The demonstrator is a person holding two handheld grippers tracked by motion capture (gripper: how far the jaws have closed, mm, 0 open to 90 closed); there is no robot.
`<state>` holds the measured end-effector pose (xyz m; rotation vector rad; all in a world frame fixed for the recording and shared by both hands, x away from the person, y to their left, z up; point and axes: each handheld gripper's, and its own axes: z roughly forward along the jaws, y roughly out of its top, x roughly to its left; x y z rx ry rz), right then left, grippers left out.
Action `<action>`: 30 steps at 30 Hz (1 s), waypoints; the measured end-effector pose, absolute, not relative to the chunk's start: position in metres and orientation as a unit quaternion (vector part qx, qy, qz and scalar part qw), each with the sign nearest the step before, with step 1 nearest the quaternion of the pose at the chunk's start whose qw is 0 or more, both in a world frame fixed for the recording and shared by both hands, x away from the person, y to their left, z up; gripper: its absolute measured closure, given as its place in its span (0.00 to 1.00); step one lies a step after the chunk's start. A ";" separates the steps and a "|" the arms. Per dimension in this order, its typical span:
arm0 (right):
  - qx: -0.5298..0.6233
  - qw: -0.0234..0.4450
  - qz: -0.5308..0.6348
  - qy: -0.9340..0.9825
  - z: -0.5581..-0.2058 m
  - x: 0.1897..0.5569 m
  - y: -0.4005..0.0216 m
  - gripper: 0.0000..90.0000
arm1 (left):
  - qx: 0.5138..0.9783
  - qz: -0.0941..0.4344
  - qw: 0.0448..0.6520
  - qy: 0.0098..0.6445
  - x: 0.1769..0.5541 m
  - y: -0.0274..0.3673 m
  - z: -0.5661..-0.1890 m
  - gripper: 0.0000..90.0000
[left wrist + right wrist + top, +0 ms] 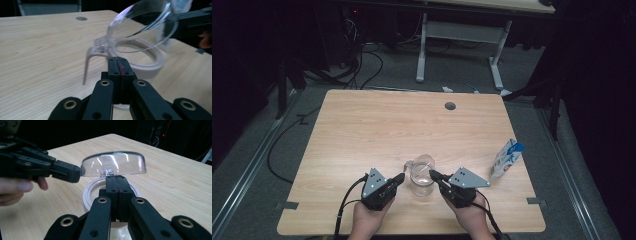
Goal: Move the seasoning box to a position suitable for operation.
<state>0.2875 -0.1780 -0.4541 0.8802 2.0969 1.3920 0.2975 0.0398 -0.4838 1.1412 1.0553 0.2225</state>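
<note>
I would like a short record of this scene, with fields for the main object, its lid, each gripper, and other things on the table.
main object: clear pitcher with a handle, standing near the table's front edge
lid: clear hinged lid raised, tilted open above the white rim
left gripper: jaws shut, tip beside the pitcher
right gripper: jaws shut, tip at the pitcher's rim; contact cannot be told
other things: blue and white pouch at the right edge

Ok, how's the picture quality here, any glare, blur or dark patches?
High view: table evenly lit, surroundings nearly black, clear jug hard to make out. Left gripper view: jug handle is smeared, lid soft. Right gripper view: bright glare streaks on the lid, background dark.
</note>
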 end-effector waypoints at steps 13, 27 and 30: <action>0.321 0.237 0.508 0.763 -0.453 0.286 -0.177 1.00 | 0.521 0.070 0.717 0.459 0.288 0.020 -0.478 1.00; 0.331 0.231 0.497 0.768 -0.462 0.290 -0.181 0.99 | 0.510 0.072 0.725 0.457 0.289 0.014 -0.474 1.00; 0.334 0.231 0.492 0.771 -0.466 0.291 -0.181 0.99 | 0.507 0.072 0.727 0.458 0.290 0.015 -0.473 1.00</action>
